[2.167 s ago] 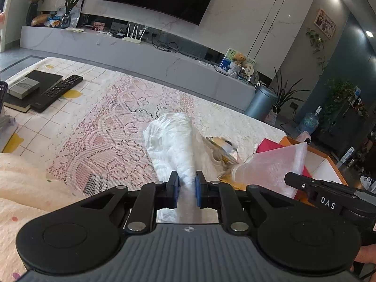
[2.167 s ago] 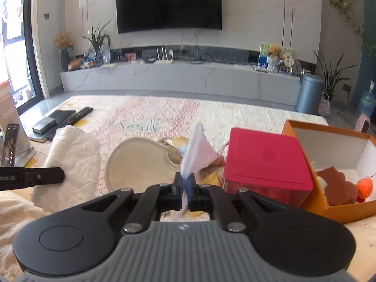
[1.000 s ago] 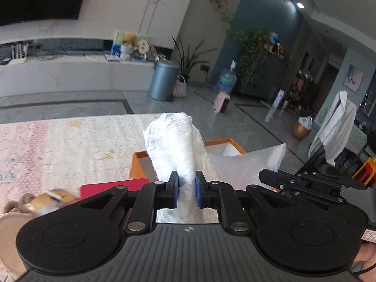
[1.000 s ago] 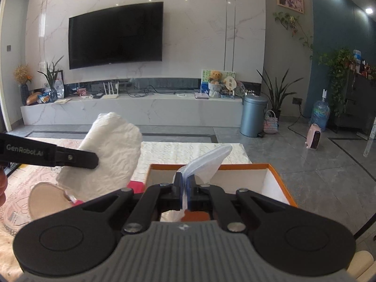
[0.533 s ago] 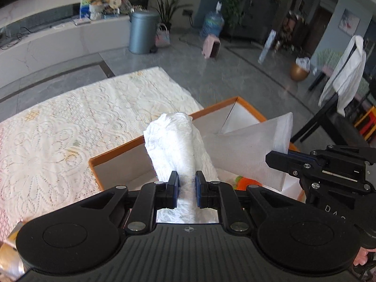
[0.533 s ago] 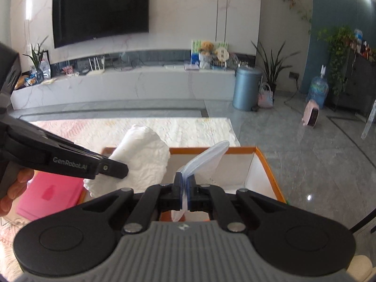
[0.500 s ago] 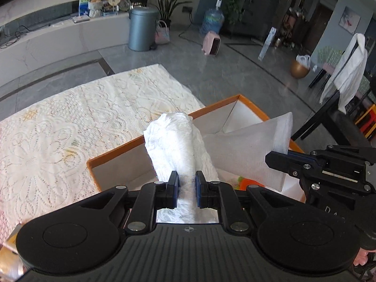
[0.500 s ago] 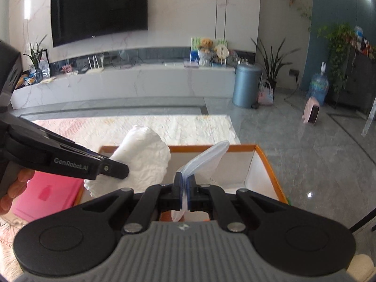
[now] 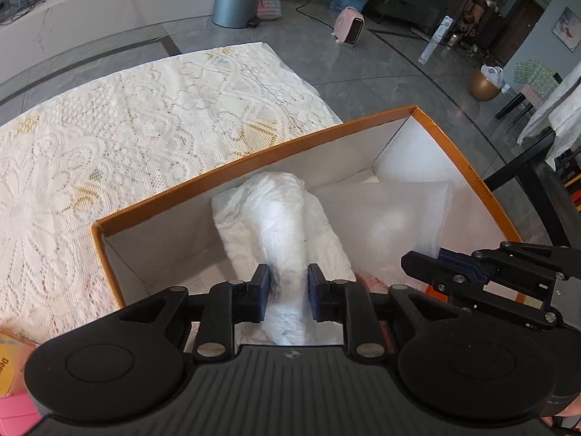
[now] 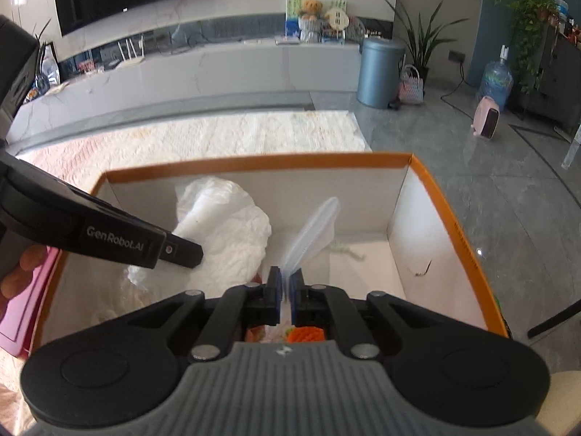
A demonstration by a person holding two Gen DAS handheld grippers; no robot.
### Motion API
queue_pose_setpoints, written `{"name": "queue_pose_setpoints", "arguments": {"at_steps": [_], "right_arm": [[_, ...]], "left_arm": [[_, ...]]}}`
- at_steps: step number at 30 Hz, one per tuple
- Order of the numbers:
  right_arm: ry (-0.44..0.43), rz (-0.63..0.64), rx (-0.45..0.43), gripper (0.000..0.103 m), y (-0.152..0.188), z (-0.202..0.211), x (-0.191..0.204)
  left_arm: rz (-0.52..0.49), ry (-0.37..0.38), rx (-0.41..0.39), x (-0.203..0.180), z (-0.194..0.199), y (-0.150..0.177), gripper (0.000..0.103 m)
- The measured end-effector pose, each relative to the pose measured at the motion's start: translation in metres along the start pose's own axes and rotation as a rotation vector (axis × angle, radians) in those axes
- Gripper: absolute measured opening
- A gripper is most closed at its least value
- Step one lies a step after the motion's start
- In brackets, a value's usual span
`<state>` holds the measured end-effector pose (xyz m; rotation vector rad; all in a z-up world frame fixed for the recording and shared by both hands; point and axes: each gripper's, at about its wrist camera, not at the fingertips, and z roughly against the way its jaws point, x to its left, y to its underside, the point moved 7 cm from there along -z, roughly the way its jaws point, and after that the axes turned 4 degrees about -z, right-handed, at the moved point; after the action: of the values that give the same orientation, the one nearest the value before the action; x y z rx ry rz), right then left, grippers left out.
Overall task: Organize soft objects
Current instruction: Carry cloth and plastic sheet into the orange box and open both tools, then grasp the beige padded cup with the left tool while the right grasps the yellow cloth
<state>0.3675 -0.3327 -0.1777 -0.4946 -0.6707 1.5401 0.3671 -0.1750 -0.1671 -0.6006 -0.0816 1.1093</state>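
An open orange cardboard box point(image 9: 276, 154) point(image 10: 254, 161) with white inner walls stands on the lace-covered table. My left gripper point(image 9: 288, 292) is inside the box, shut on a crumpled white cloth bundle point(image 9: 279, 225) that also shows in the right wrist view point(image 10: 225, 232). My right gripper point(image 10: 285, 296) is shut on a thin translucent white foam sheet point(image 10: 312, 232), held upright over the box; the sheet shows in the left wrist view point(image 9: 395, 221). An orange knitted object point(image 10: 305, 334) lies in the box below the right gripper.
A cream lace tablecloth point(image 9: 127, 116) covers the table left of the box. A pink box point(image 10: 21, 305) lies beside the orange box's left wall. The table edge and grey floor point(image 10: 490, 189) lie beyond, with a grey bin point(image 10: 379, 72).
Both grippers have dropped lower into the orange box with their loads. The white cloth bundle now reaches down to the box floor. Both stay shut.
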Motion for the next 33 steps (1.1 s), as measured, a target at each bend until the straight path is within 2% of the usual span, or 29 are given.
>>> {"name": "queue_pose_setpoints", "arguments": {"at_steps": [3,4,7,11,13,16,20,27,33], "right_arm": [[0.014,-0.004,-0.006,0.01,0.0,0.005,0.0],[0.018,-0.005,-0.008,0.017,0.0,0.007,0.0],[0.034,0.001,-0.022,0.034,-0.001,0.016,0.001],[0.049,0.015,-0.034,0.041,-0.001,0.031,0.006],[0.056,0.02,-0.037,0.054,-0.001,0.038,0.011],[0.051,0.033,-0.044,0.061,0.0,0.052,0.02],[0.042,0.047,-0.049,0.066,0.004,0.071,0.037],[-0.008,0.044,-0.095,0.08,0.017,0.108,0.075],[-0.081,0.013,-0.171,0.08,0.04,0.136,0.124]], "left_arm": [[0.013,-0.003,-0.017,0.001,0.009,-0.002,0.05],[0.016,0.004,-0.029,0.0,0.012,-0.002,0.057],[0.018,0.004,-0.049,-0.002,0.023,-0.004,0.063],[0.014,0.0,-0.077,-0.006,0.041,-0.006,0.063],[0.013,0.0,-0.095,-0.006,0.053,-0.002,0.063],[0.001,-0.009,-0.134,-0.01,0.073,0.004,0.063],[-0.017,-0.031,-0.186,-0.013,0.101,0.016,0.063],[0.004,-0.069,-0.296,-0.006,0.158,0.053,0.063],[0.071,-0.134,-0.394,0.016,0.199,0.105,0.063]]}}
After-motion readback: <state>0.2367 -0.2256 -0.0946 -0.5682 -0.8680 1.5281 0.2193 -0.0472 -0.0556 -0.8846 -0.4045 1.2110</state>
